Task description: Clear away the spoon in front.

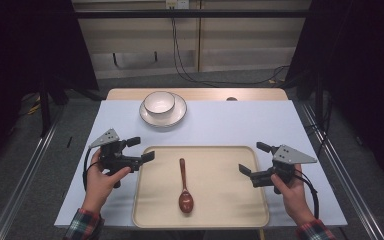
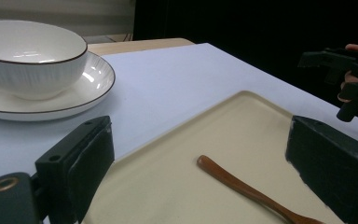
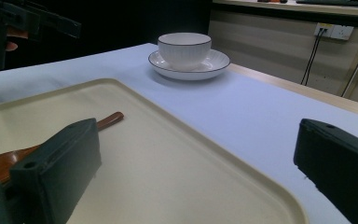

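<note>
On the beige tray (image 1: pixel 230 210), a brown wooden spoon (image 1: pixel 184 189) is lying; I am holding my left hand-held gripper (image 1: pixel 142 149) and right hand-held gripper (image 1: pixel 254 158) beside it, jaws apart, gripping nothing.

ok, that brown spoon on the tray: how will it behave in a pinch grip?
The spoon looks rigid and probably light. Its glossy finish suggests it may slip between flat pads. It lies flat on the smooth tray, so a nudge would likely slide or spin it rather than roll it.
</note>
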Demonstrator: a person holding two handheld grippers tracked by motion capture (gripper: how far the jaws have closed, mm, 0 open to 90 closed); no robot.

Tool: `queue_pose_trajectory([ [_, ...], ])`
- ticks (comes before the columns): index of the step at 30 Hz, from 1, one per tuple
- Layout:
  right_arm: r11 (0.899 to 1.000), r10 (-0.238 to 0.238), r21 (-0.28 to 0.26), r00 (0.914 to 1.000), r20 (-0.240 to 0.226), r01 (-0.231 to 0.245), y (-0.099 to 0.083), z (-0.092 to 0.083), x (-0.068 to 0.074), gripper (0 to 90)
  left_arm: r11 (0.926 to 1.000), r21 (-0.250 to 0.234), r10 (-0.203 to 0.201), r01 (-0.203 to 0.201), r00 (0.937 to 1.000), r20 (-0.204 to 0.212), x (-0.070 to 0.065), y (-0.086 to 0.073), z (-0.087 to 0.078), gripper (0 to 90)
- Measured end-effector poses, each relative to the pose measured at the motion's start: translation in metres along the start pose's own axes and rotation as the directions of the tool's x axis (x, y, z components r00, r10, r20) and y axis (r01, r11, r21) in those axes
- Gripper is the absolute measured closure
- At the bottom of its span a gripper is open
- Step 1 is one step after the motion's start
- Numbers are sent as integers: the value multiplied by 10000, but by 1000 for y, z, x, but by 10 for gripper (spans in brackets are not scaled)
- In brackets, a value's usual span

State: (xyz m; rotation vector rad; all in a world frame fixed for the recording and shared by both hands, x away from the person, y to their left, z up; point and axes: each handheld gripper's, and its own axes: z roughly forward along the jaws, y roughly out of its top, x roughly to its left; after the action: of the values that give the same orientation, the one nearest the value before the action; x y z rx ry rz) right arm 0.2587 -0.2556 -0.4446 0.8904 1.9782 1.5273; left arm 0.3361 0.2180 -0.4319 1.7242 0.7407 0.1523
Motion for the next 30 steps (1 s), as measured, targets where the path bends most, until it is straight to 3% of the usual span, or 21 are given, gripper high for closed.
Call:
queue_pose_trajectory([
  [13,10000,-70,-27,10000,67,70,0,0,-1,2,9997,-162,-198,193,9993,-315,11,-6,-10,65],
  [22,10000,-42,-8,10000,81,42,0,0,-1,2,9997,-217,-94,88,9995,-290,17,-9,-17,58],
  [30,10000,-49,21,10000,56,49,0,-1,-1,2,9997,-227,117,-129,9985,-528,23,-12,-24,57],
])
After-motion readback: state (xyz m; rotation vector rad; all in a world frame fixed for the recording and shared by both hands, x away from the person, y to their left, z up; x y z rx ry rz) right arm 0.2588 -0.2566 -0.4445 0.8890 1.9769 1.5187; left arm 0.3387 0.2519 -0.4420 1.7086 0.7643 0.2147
